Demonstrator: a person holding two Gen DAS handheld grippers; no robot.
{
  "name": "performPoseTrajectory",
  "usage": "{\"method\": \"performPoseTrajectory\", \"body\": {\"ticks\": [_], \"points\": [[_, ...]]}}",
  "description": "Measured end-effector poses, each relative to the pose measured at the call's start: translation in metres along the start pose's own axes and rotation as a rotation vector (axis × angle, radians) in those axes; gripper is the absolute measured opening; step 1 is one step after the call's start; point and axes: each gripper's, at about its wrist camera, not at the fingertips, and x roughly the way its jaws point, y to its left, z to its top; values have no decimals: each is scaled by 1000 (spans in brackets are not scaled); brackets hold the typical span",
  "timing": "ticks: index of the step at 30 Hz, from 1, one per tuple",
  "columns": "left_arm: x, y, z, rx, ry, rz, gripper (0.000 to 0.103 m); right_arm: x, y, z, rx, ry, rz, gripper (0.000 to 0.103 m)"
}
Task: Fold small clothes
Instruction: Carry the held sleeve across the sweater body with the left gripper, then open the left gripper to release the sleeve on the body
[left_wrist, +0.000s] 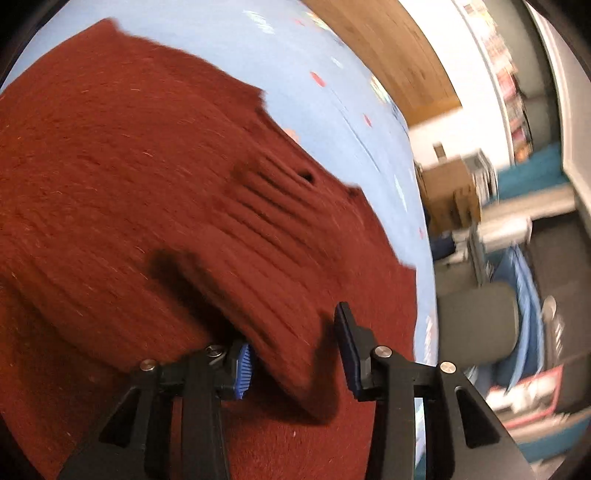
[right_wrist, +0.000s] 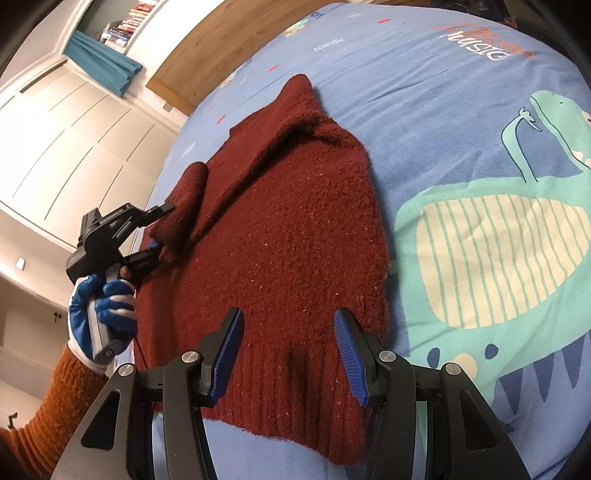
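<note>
I've got a dark red knitted sweater (right_wrist: 288, 236) spread flat on the bed (right_wrist: 443, 122), over the blue sheet with the green dinosaur (right_wrist: 517, 236) printed on it.

My left gripper (left_wrist: 295, 354) is down at the sweater's left side, right at the sleeve (left_wrist: 280, 288). The sleeve is folded in across the body, and its ribbed cuff end droops between the two fingers. The fingers stand apart; the blue pad (left_wrist: 243, 369) on one side sits just beside the knit, the other finger is clear of it, so nothing is pinched here. The picture from this side is a bit blurred.

From my right-hand camera I can see my left hand (right_wrist: 99, 317), in a blue and white glove with an orange knitted cuff behind it, wrapped around that gripper's handle.

My right gripper (right_wrist: 288, 354) hangs over the ribbed hem (right_wrist: 295, 398) at the near edge of the sweater. Its fingers are well apart, blue pads facing each other, with the hem lying flat below and between them, not squeezed.

The far sleeve lies folded inward too, leaving a ridge across the chest.
</note>
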Motion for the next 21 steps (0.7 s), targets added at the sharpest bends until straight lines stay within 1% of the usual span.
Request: {"method": "performPoseTrajectory", "body": {"ticks": [2,3,4,5,7,10,18,21], "points": [[-5,1,9,-11,-17,-11,33,-1,0,0,0,-2,2,52],[-4,-1,12,-1,-17,-6,25,-1,0,0,1,-2,3,52],[-3,-4,13,14,-12,6,12,-1,-1,0,2,-2,3,52],[-1,-7,14,28,-4,16,10,-1,-1,0,4,-2,2,52],[-2,-12,12,52,-3,16,9,-1,-2,-1,6,-2,3,52],[1,-27,2,114,8,11,9,-1,-2,-1,6,-2,3,52],[36,-72,-32,254,98,16,9,-1,-2,-2,5,-2,3,52],[50,-83,-43,296,128,40,9,-1,-2,-2,9,-2,3,52]]}}
